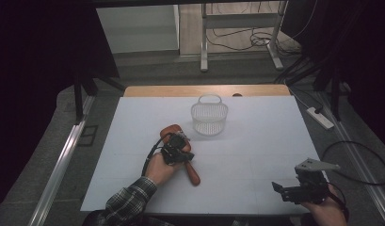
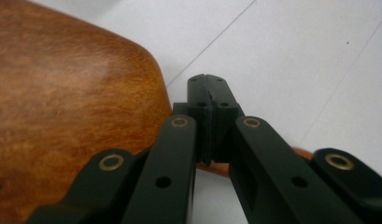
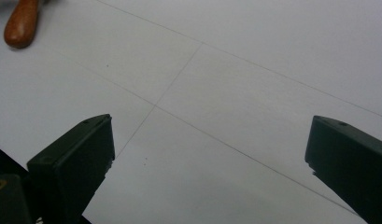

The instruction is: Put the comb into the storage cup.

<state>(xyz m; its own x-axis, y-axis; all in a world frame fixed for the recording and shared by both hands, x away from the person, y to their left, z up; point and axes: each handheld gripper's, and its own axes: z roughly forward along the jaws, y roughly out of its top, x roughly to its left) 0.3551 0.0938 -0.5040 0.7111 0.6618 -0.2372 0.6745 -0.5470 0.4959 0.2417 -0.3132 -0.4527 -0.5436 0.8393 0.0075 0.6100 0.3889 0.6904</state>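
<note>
Two claws, left claw (image 2: 208, 100) clamped on wooden paddle (image 2: 62, 116), right claw (image 3: 209, 154) wide apart.

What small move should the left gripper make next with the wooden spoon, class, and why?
Probably lift it gently and carry it toward the white basket. The left gripper looks shut on the wooden spoon, apparently at its neck beside the bowl, with the spoon low over the table.
</note>
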